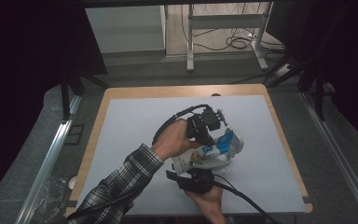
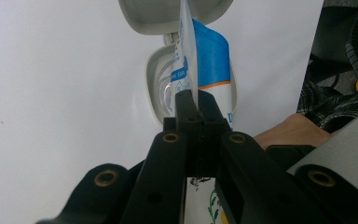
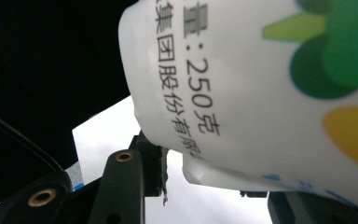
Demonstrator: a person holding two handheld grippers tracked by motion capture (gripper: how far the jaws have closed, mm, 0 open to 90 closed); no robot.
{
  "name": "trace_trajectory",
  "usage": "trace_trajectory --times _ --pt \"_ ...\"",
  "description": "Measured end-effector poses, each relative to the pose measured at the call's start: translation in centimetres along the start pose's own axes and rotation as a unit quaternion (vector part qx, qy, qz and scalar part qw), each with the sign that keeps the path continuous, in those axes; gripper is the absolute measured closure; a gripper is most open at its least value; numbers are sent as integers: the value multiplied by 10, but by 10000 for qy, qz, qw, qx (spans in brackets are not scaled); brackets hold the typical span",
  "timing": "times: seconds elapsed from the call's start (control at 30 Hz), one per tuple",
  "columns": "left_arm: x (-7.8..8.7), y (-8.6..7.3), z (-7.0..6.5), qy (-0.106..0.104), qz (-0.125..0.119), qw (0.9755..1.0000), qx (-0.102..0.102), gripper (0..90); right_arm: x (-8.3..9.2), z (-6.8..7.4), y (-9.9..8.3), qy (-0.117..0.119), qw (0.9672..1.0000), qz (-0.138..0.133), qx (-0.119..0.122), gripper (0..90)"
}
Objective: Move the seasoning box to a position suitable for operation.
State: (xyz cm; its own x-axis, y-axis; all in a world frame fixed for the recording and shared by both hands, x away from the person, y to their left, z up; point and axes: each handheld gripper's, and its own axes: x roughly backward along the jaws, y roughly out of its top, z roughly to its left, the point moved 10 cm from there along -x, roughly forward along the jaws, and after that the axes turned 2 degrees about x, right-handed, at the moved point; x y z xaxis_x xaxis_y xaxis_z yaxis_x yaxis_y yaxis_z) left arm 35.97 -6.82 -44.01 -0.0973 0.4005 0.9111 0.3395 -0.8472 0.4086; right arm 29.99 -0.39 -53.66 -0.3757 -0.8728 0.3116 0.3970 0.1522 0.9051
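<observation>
A wooden table carries a pale grey mat, and above its near centre 2 hand-held grippers share 1 soft white plastic pouch with blue, green and yellow print. The pouch hangs clear of the mat, its long axis running from the near, lower-left end up toward the far right, where its blue-printed end dips into an off-white plastic container with a hinged lid standing open.

The left gripper, held by the hand on the plaid-sleeved arm, comes in from the far side; in its own view the jaws are clenched on a thin edge of the pouch, with the open container lying straight beyond them. The right gripper sits under the near end of the pouch. In its own view the pouch bulges over and between the jaws and hides 1 of them, so it seems to be grasping the sealed lower seam, though I cannot tell for certain.

Since the container lies past the left gripper along the pouch's axis, raising the near end looks like the next move for emptying it.
</observation>
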Motion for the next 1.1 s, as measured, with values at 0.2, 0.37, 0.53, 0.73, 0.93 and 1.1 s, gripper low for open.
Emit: trace_trajectory --times 0.2,0.37,0.53,0.73,0.93,1.1 --pt "0 -1 1 2 31 10000 -22 900 0 1 0 15 10000 0 -2 599" --pt "-1 -1 1 -17 60 10000 -3 900 0 1 2 27 9999 -60 76 650" --pt "-1 -1 1 -6 52 10000 3 900 0 1 1 16 10000 -24 40 650" --pt "-1 -1 1 -3 43 10000 11 900 0 0 1 15 10000 -25 61 650" --pt "-1 0 2 7 41 10000 19 900 0 0 2 12 10000 -36 81 650" --pt "-1 0 2 11 58 10000 11 900 0 0 2 19 10000 -50 52 650"
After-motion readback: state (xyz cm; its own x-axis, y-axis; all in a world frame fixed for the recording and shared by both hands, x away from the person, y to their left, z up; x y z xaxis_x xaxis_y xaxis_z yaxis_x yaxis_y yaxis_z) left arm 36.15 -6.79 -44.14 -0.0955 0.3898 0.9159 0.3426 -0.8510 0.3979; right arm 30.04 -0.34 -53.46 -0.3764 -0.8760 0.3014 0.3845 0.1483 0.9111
